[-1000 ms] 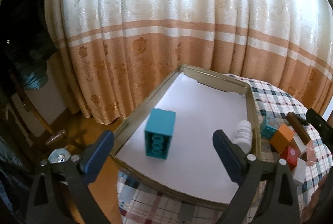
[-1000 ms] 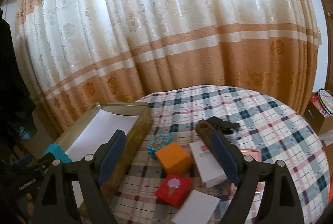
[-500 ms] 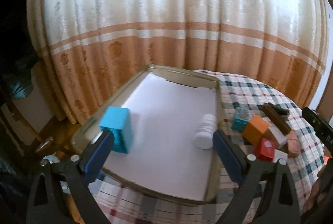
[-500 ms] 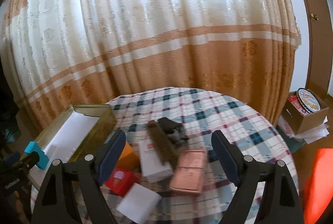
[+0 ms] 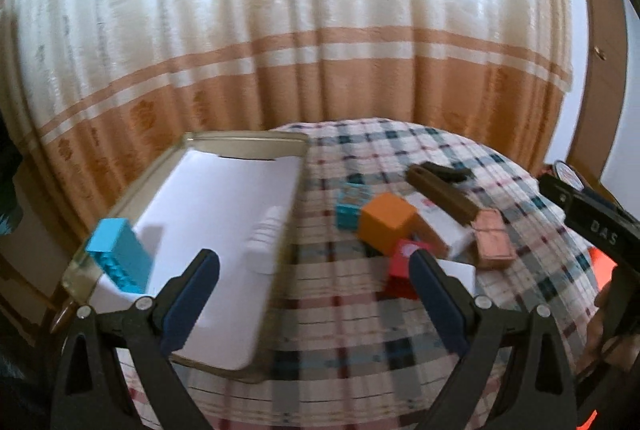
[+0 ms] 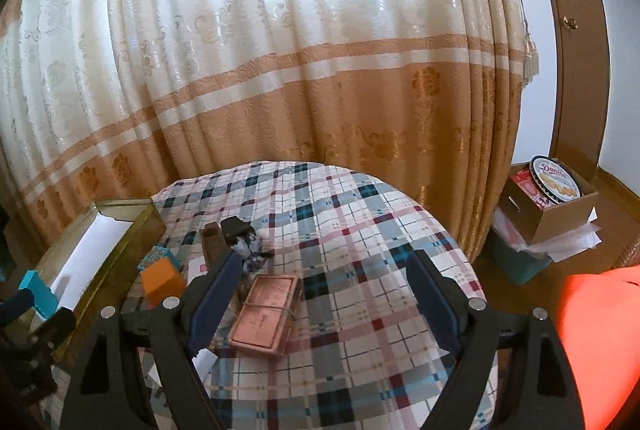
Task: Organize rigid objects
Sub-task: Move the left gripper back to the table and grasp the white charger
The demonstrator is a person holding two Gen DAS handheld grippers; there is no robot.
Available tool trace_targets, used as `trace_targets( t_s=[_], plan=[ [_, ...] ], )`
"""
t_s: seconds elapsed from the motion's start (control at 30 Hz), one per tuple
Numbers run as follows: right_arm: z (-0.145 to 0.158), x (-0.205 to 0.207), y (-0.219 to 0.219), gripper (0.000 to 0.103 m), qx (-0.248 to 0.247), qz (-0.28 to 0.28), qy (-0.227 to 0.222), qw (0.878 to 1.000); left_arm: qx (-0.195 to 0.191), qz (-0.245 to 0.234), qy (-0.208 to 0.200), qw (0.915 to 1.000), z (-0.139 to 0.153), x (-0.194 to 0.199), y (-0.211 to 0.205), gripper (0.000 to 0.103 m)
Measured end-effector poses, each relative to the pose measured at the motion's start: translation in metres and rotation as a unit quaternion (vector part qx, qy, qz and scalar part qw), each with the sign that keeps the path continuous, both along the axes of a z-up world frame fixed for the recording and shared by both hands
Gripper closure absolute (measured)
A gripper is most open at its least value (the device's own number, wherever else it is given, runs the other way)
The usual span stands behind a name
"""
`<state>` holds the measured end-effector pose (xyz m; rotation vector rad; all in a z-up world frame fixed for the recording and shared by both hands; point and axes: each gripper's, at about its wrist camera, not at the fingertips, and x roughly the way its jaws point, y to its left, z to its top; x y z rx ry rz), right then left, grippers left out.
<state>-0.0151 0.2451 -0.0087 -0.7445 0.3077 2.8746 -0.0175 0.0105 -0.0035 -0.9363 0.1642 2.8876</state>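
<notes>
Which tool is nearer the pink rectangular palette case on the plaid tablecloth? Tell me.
Right. The right tool hangs open directly over the pink rectangular palette case, which lies by its left finger. The left tool sits farther left, near the gold tray.

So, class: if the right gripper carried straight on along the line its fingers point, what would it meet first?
Probably bare plaid tablecloth: the right gripper is open and empty, and the pink flat box lies just left of that line, beside the left finger. Depth is uncertain.
</notes>
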Motion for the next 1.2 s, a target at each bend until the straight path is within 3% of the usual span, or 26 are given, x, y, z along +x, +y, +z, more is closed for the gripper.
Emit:
trace_targets(
  t_s=[0.53, 0.77, 0.97, 1.07, 1.2],
  plan=[
    [-0.011, -0.005, 0.016, 0.017, -0.033, -0.005, -0.026, 0.999, 0.011, -0.078, -0.097, 0.9922, -0.032, -0.009, 0.05, 0.006],
    [-0.016, -0.007, 0.027, 0.017, -0.065, -0.007, -0.032, 0.997, 0.008, -0.097, -0.127, 0.9871, -0.045, -0.015, 0.068, 0.013],
    [-0.018, -0.007, 0.031, 0.017, -0.073, -0.008, -0.033, 0.997, 0.004, -0.104, -0.171, 0.9799, -0.058, -0.028, 0.078, 0.035],
    [-0.019, -0.008, 0.031, 0.017, -0.074, -0.008, -0.036, 0.997, -0.002, -0.105, -0.169, 0.9801, -0.059, -0.03, 0.081, 0.041],
    [-0.02, -0.01, 0.031, 0.017, -0.077, -0.009, -0.042, 0.996, -0.003, -0.11, -0.169, 0.9795, -0.058, -0.032, 0.086, 0.041]
  ],
)
